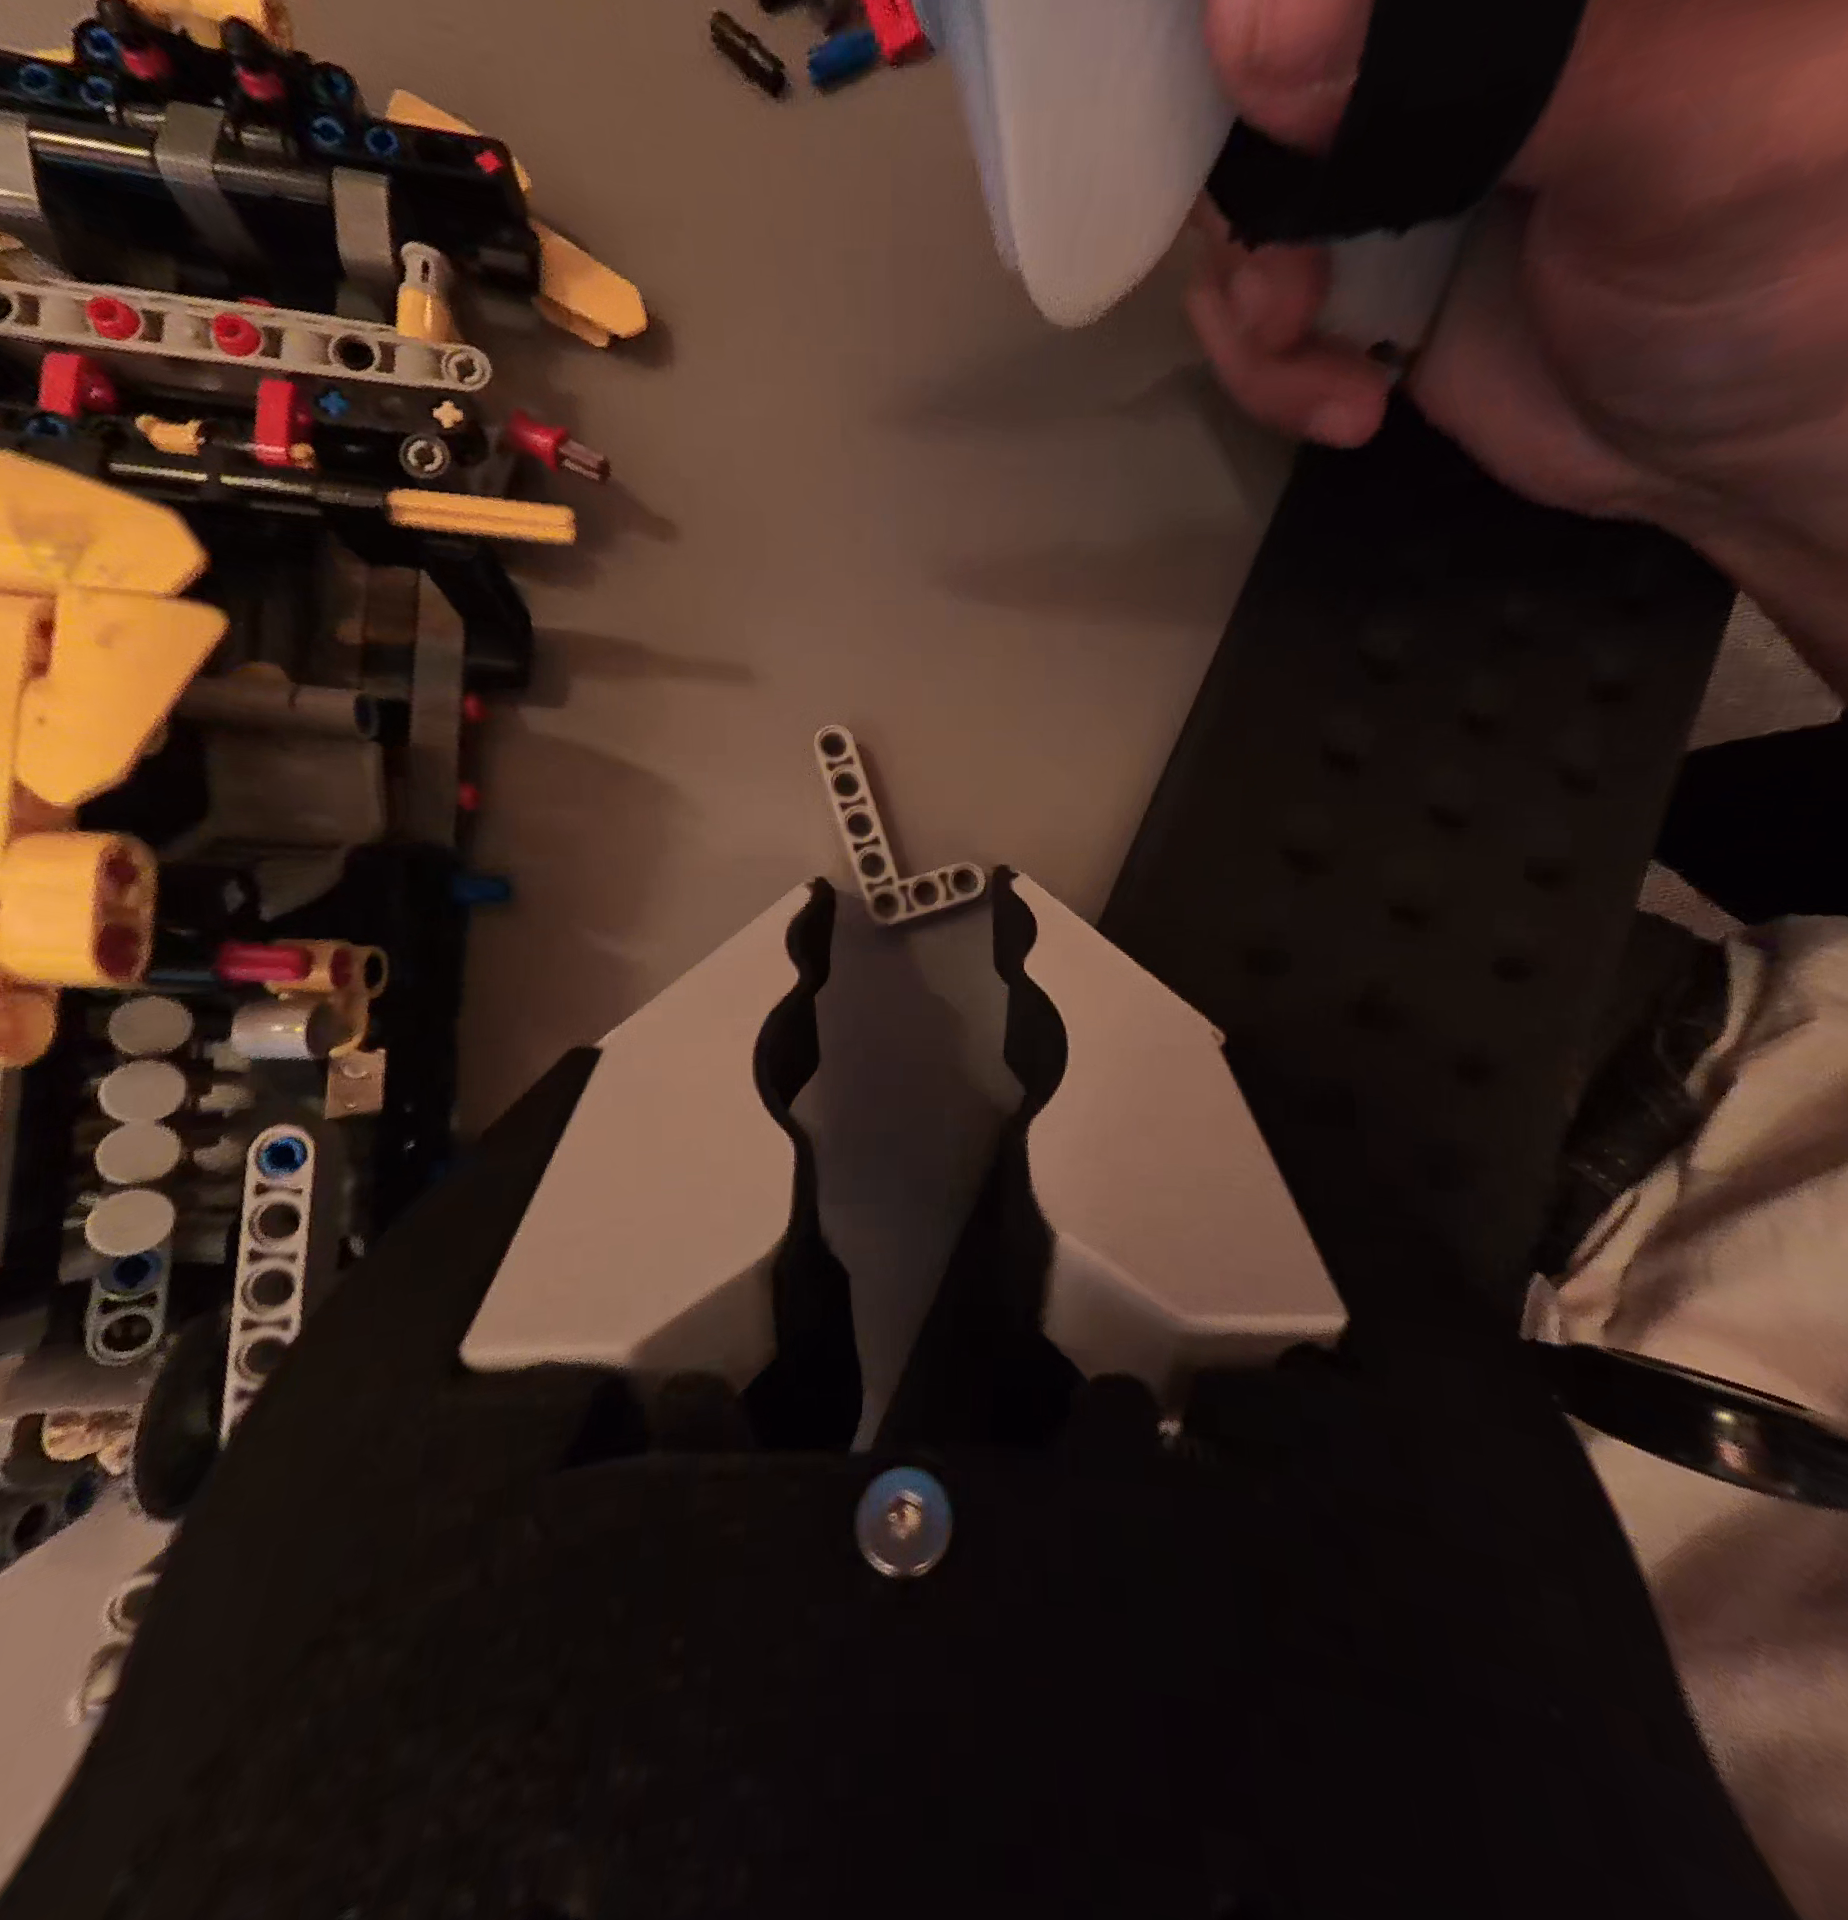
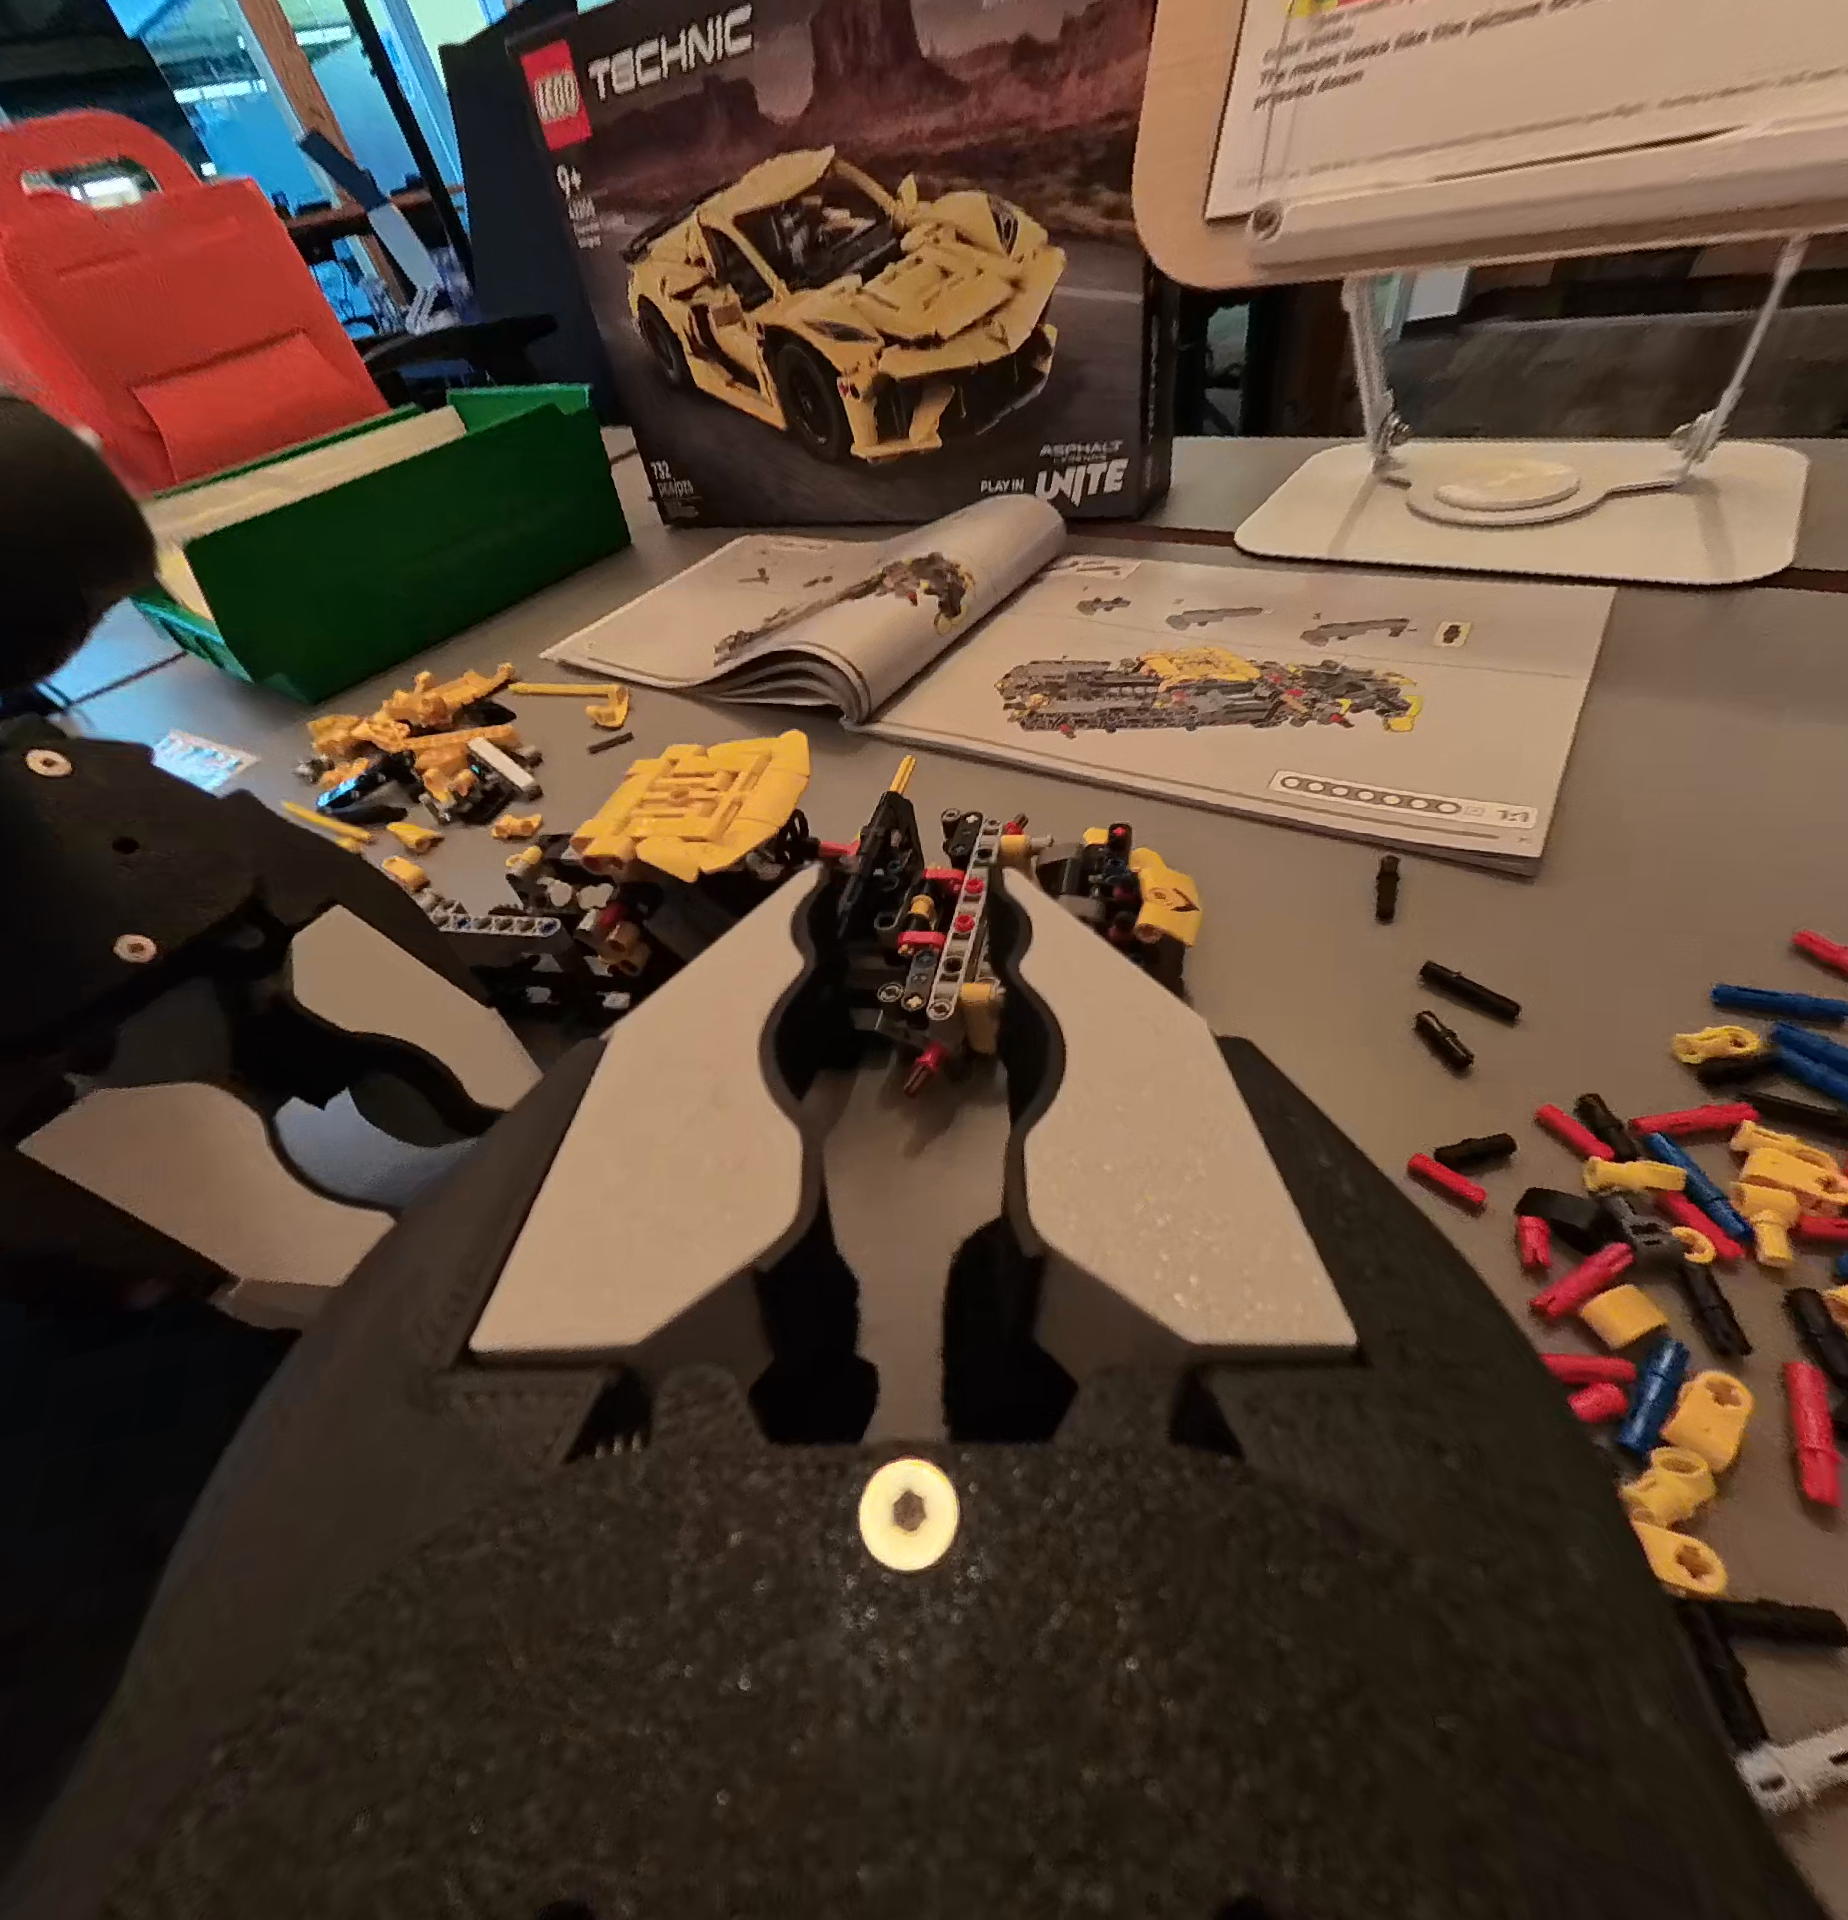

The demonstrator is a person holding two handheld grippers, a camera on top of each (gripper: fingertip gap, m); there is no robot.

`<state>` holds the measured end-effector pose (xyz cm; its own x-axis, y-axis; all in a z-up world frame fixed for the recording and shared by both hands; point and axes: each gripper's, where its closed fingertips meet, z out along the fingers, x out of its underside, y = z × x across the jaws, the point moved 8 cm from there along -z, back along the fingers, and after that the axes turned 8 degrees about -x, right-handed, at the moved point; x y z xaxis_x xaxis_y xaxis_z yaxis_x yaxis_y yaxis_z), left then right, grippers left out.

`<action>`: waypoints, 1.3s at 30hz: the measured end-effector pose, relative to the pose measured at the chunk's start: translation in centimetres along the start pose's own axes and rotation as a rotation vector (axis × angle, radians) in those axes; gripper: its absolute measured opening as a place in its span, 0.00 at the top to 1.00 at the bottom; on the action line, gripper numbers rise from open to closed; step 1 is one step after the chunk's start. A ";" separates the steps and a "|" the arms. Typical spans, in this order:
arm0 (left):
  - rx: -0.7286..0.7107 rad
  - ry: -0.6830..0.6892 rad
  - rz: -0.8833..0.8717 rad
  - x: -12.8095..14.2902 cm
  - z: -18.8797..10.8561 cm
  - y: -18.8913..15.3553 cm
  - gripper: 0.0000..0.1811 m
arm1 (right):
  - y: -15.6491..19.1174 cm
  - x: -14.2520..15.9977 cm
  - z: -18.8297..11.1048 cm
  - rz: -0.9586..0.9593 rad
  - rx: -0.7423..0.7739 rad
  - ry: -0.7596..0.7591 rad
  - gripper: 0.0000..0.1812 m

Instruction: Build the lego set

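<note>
On the grey tabletop the half-built yellow-and-black car model sits below the open instruction booklet. Left tool hangs open over a small grey L-shaped beam, apparently not gripping it. Right tool is open, empty, pointed at the model.

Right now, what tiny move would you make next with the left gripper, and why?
Probably ease the left gripper slightly forward and close it: the grey L-shaped beam lies flat on the table, its corner just between the open fingertips, not yet gripped.
</note>
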<state>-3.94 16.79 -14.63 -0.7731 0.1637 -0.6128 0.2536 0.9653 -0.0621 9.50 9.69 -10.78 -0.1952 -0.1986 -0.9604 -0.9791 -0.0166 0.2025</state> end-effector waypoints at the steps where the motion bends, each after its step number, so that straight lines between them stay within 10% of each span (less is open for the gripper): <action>1: 0.009 -0.010 -0.021 0.1 -0.2 0.1 0.81 | 0.1 0.2 0.3 -0.007 -0.005 0.021 0.84; 10: -0.026 -0.140 -0.278 3.1 -4.3 5.3 0.81 | 1.8 2.3 5.5 -0.089 -0.060 0.346 0.72; 23: -0.221 -0.154 -0.266 3.5 -5.0 10.3 0.81 | 2.8 1.1 11.9 -0.101 -0.071 0.479 0.78; 32: -0.353 -0.237 -0.396 13.0 -16.4 15.5 0.82 | 2.2 0.0 5.9 -0.114 -0.034 0.214 0.80; 39: -0.407 -0.216 0.150 13.1 -15.7 19.4 0.86 | 1.3 -0.6 4.7 -0.138 -0.017 0.085 0.82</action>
<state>-18.26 40.81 -11.48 -0.5960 0.3029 -0.7437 0.0714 0.9424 0.3267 8.08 14.40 -10.82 -0.0524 -0.2754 -0.9599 -0.9951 -0.0664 0.0734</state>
